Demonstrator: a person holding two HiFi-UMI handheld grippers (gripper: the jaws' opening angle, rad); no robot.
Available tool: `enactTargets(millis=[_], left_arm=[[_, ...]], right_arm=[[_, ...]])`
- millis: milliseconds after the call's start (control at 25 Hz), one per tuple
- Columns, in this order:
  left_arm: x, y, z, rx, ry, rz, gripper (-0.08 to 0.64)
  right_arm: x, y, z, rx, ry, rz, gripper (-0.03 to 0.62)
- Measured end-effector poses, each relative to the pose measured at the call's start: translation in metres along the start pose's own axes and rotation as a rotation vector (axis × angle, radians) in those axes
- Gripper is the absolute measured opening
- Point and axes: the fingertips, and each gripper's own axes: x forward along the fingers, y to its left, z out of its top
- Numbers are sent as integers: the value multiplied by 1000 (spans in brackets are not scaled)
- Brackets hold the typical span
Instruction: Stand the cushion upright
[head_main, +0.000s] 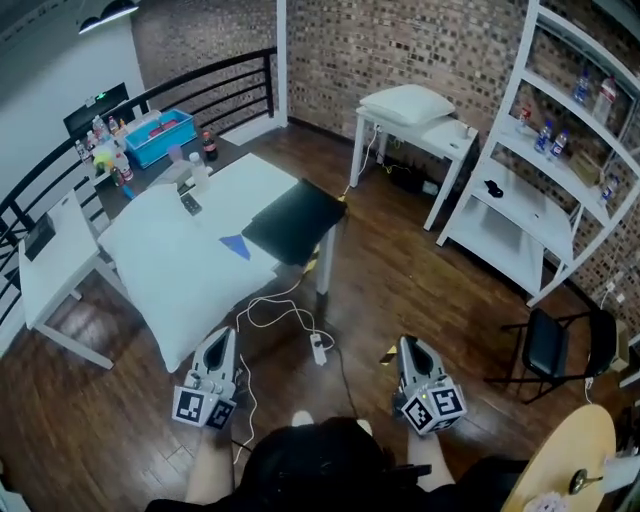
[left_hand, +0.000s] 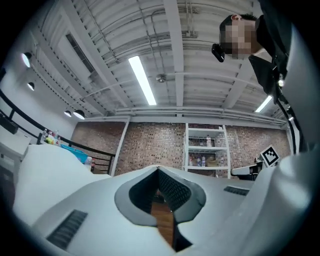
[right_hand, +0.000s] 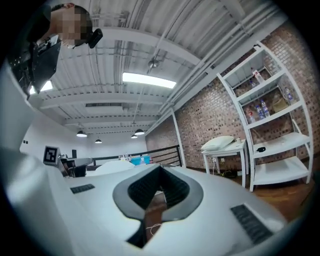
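A large white cushion (head_main: 185, 265) lies flat over the table (head_main: 262, 178) at the left, its near corner hanging past the table edge; in the left gripper view the cushion (left_hand: 45, 170) shows as a white mass at the left. A smaller white pillow (head_main: 405, 103) rests on a small white table at the back. My left gripper (head_main: 222, 335) is held low over the wooden floor, just in front of the cushion's near corner, jaws shut and empty (left_hand: 161, 186). My right gripper (head_main: 408, 345) hangs further right over bare floor, also shut and empty (right_hand: 156, 192).
A black mat (head_main: 296, 222) hangs over the table's right end. A power strip with white cable (head_main: 319, 348) lies on the floor between the grippers. A white shelf unit (head_main: 560, 150) stands at right, a black chair (head_main: 550, 345) below it, a blue bin (head_main: 160, 135) at back left.
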Motion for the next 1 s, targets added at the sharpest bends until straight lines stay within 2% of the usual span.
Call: enactTargets(millis=[80,160,320,480,560,640,720,800,1000], left_arm=[[-12,23,-1,-3,-9,74,0],[-32,46,-3,-9,-8,163,0],[-71,96,-6,-8,-13,354,0],[-89,126,9,29,-58,518,0],[-87,139,16,50,-59,567,0],[-76,146,22,73,-50,586,0],[-65,149,32,123,-43,616,0],[-61,154,44,178,-39,678,0],[-63,169,54,226,-54,844,0]], right_arm=[[29,8,-10,-54,62,33,2],[60,28,-13,-74,92,122,2],[127,67,-13,-73,94,281,2],[198,92,-11,-18,117,421,2],[230,107,-7,-17,117,489,2],[260,116,-1,-6,110,552,2],[291,125,2,30,112,622,2],[320,140,3,67,121,698,2],[375,176,3,85,142,900,2]])
